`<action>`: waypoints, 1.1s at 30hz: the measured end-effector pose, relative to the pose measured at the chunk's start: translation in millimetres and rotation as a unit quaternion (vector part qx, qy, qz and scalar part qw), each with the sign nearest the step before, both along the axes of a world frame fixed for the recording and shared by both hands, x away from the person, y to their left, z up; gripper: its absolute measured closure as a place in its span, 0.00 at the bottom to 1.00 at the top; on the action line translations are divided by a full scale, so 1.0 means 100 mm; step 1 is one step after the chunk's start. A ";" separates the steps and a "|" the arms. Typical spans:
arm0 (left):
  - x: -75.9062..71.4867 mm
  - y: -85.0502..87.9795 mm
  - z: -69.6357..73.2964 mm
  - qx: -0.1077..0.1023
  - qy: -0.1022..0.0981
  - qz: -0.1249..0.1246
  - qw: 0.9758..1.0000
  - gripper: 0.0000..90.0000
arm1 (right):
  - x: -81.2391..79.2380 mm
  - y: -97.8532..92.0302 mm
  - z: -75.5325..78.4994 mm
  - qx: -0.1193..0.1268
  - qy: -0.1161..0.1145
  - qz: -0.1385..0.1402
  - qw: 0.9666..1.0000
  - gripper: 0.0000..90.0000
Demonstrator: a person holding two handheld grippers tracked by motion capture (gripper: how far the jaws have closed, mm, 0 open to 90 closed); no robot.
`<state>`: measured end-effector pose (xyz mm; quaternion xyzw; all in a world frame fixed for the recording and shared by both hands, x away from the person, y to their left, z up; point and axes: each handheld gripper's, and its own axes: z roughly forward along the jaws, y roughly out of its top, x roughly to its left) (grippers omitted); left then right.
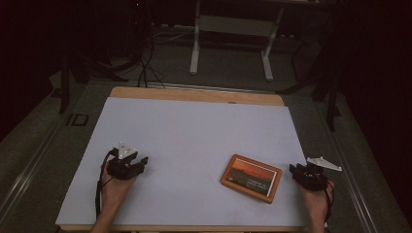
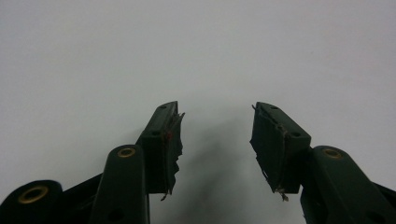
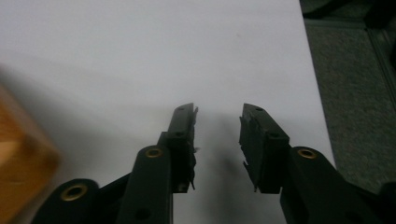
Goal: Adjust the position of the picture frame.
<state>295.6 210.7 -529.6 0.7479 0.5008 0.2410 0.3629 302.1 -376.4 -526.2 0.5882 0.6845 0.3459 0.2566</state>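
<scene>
So the wooden picture frame (image 1: 251, 178) lay flat on the white table sheet (image 1: 194, 145), toward the near right part of it, and I take this frame as my landmark. My right gripper (image 1: 301, 174) rested on the sheet just to the right of the frame, close to it but not touching, near the sheet's right edge. In the right gripper view its two black jaws (image 3: 217, 144) stood apart with only bare sheet between them, so it was open and held nothing; the frame (image 3: 21, 154) appeared as a blurred orange corner at the left border of that view. My left gripper (image 1: 138, 162) was well apart from the frame, far to its left, at about the same depth on the table. In the left gripper view its jaws (image 2: 217, 144) were also spread, with nothing between them, only the plain sheet in front. My hands held both tools from the near edge.
</scene>
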 end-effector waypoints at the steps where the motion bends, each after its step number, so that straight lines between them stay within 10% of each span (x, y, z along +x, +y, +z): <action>1: 0.00 0.01 0.01 -0.004 -0.001 -0.001 1.000 0.57 | -0.01 0.01 0.01 -0.002 -0.004 0.005 1.000 0.74; 17: -0.03 0.08 0.02 -0.036 -0.001 0.004 0.999 0.57 | -0.09 0.20 0.22 -0.006 -0.027 0.041 0.999 0.69; 24: -0.02 0.08 0.01 -0.039 0.002 0.007 0.999 0.57 | -0.21 0.30 0.28 0.020 -0.023 0.083 0.996 0.99; 33: -0.02 0.07 0.00 -0.034 0.004 0.007 0.999 0.57 | -0.37 0.27 0.26 0.017 0.004 0.093 0.996 1.00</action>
